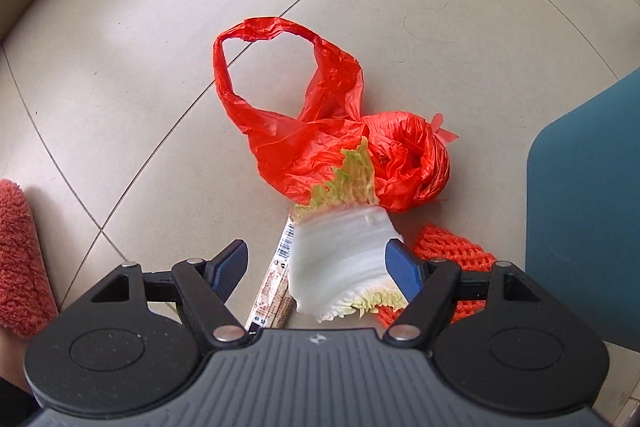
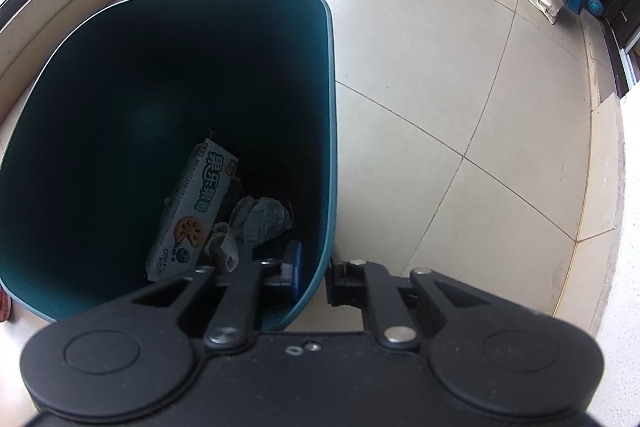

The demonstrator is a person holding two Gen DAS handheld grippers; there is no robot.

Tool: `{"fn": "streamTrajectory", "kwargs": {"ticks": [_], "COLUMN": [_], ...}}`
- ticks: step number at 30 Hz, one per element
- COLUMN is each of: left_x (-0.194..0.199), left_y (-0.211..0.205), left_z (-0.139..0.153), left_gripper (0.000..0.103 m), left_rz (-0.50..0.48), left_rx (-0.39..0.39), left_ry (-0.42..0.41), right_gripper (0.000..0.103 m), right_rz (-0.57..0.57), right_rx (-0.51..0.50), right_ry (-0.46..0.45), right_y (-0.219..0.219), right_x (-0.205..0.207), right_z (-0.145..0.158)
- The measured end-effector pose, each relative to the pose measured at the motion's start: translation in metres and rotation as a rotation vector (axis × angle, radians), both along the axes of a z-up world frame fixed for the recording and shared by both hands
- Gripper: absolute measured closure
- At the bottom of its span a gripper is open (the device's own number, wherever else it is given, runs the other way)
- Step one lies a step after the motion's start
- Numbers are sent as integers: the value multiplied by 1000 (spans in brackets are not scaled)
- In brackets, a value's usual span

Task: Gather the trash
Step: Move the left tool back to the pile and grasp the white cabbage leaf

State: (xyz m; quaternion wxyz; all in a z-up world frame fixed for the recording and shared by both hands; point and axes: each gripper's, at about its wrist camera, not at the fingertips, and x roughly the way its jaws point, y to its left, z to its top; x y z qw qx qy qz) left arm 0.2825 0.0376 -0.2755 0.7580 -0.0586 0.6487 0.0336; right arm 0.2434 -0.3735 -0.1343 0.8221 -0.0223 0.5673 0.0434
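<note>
**Bin gripped at the rim, cabbage between the left fingers**

The teal bin (image 2: 120, 87) stood on the tiled floor (image 2: 440, 67), the largest thing in view. The right gripper (image 2: 310, 273) pinched its near rim, one finger inside the wall and one outside. At the bottom lay a cookie box (image 2: 192, 211) and crumpled paper (image 2: 260, 219).

In the left view, a red bag (image 1: 320, 131) sprawled on the floor beside the bin's edge, its handle looped open. A blurred cabbage leaf (image 1: 340, 255) sat between the spread fingers of the left gripper (image 1: 318, 269), touching the right finger only. Beneath it lay an orange foam net (image 1: 452, 251) and a slim wrapper (image 1: 276, 283). A fuzzy red slipper (image 1: 20, 255) sat at far left.
</note>
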Motion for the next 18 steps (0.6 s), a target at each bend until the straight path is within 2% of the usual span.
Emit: {"fn": "streamTrajectory", "kwargs": {"ticks": [3,8,15,18], "left_x": [3,-2,-5,-7], "left_y": [-3,-12,-16,-20], "left_z": [-12,-42,-59,-61], "left_gripper": [28,28,28,27], "left_rz": [-67,-154,-143,-142], "left_rx": [16,-2,-21,3], "left_ry": [9,76,83,67], "right_gripper": [92,92,92,92], "right_rz": [1,2,0,-5], "right_rx": [-4,-14,-34,-37], "right_ry": [5,13,27,33], "right_y": [1,3,9,10], "right_x": [1,4,7,8], "right_z": [-1,-3,-9,-12]}}
